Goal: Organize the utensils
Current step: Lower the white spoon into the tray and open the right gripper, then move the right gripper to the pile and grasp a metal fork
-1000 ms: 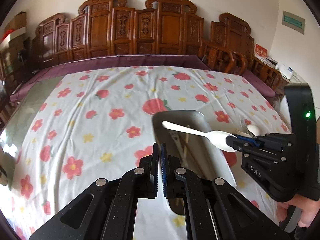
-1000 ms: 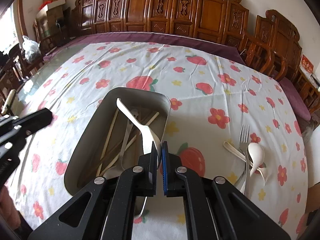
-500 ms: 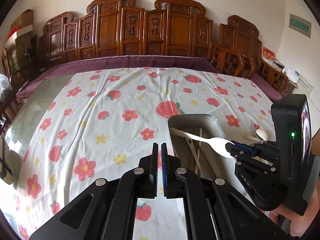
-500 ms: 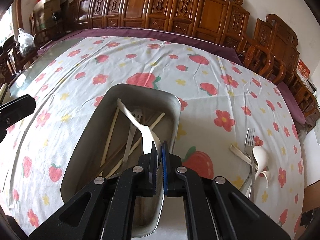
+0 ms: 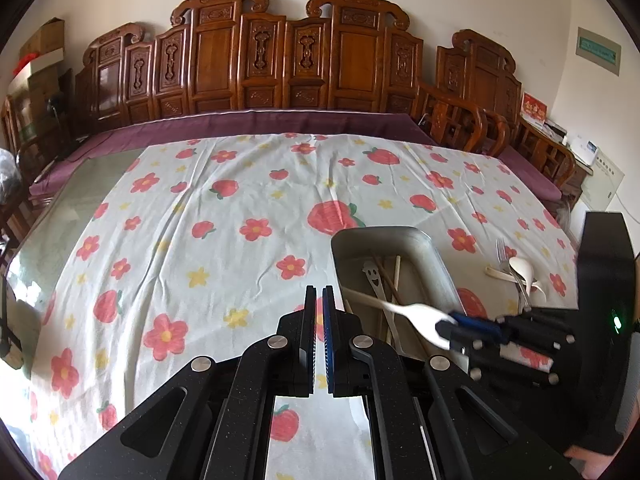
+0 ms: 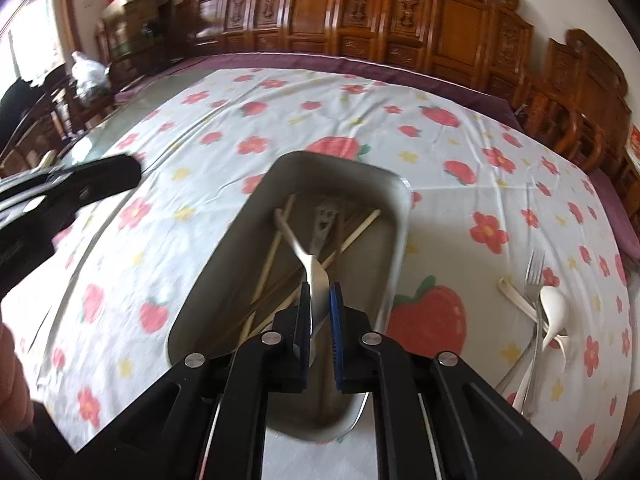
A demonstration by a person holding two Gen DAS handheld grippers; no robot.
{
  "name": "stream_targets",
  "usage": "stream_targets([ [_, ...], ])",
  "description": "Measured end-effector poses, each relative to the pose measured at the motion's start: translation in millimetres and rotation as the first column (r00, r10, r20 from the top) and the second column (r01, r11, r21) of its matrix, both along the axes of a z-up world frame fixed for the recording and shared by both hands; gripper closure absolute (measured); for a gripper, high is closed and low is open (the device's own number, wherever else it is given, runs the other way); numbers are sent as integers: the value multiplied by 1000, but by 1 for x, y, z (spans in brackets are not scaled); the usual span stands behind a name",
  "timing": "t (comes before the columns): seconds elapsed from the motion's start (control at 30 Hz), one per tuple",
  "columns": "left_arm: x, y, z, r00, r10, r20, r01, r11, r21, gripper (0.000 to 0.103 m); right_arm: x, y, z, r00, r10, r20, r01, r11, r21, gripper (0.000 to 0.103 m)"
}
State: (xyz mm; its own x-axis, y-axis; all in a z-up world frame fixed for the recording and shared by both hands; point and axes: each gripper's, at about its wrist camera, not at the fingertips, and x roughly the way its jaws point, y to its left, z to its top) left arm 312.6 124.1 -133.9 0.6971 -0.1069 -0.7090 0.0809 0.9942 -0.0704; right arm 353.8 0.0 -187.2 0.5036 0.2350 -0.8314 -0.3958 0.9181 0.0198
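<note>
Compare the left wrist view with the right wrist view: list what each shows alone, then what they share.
Only the left wrist view shows the left tongs, shut on nothing, and the green sign on the wall.

Only the right wrist view shows the white bag at far left and a glimpse of the hand at the left edge.

Both show the metal tray of chopsticks, the white spoon gripped in the right tongs, and the loose cutlery pile on the flowered cloth.

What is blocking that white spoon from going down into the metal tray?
Nothing visible. The right gripper holds the white spoon directly over the open metal tray; below lie only chopsticks and a smiley-face utensil, already in it.
</note>
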Motion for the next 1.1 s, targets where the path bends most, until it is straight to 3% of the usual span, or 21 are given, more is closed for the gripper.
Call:
stream_targets([
  [0.23, -2, -2, 0, 1000, -6, 2, 6, 1000, -1, 101, -15, -3, 1, 994, 83, -72, -75, 992, 106, 81],
  [0.43, -3, -7, 1, 1000, -20, -2, 20, 1000, -8, 100, -25, -24, 13, 996, 76, -53, -69, 990, 124, 80],
  [0.53, -5, -14, 1, 999, -36, 4, 36, 999, -10, 82, -29, -48, 21, 998, 47, -32, -42, 992, 120, 80],
  [0.73, -9, -33, 1, 997, -81, 6, 81, 997, -9, 74, -31, -111, 26, 999, -44, 3, 43, 996, 72, 80],
  [0.9, -13, -50, -3, 993, -115, 6, 115, 993, 1, 52, -31, -169, 20, 991, -133, 17, 133, 991, 34, 80],
  [1.03, -17, -63, -4, 990, -142, 12, 142, 990, 16, 43, -28, -206, 9, 978, -210, 1, 209, 978, 22, 80],
  [1.1, -19, -68, -4, 988, -152, 20, 152, 988, 11, 31, -26, -216, 4, 973, -232, -6, 232, 972, 21, 80],
])
